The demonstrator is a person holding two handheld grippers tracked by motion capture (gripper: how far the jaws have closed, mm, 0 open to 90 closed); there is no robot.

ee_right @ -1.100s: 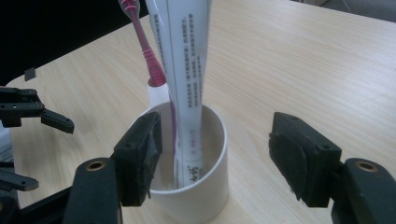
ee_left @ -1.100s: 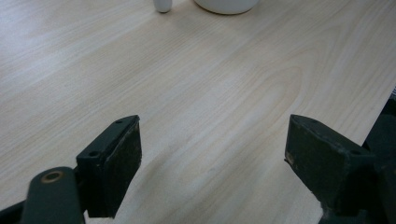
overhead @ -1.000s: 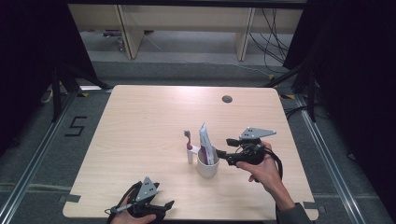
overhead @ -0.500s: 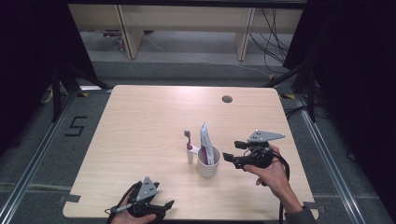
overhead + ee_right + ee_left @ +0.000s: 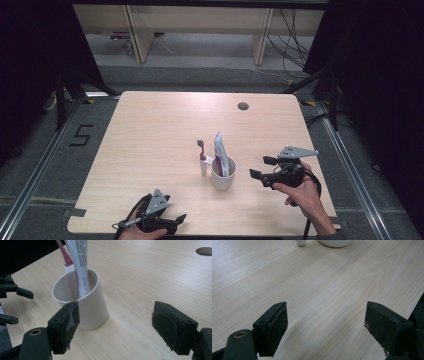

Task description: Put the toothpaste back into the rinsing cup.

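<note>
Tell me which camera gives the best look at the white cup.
The right gripper view: the white cup stands close, with rim, wall and inside all clear. The high view shows the whole cup, but small. The left gripper view catches just its base at the top edge.

**Dim room, lit table**

Pale wooden table (image 5: 165, 130) with round cable hole (image 5: 243, 106), under bright light. Grey floor (image 5: 200, 70) with metal rails (image 5: 30, 180) and a taped "5" (image 5: 81, 135). Black curtains (image 5: 30, 55) at both sides. Wooden shelving (image 5: 195, 20) and loose cables (image 5: 292, 35) behind.
</note>
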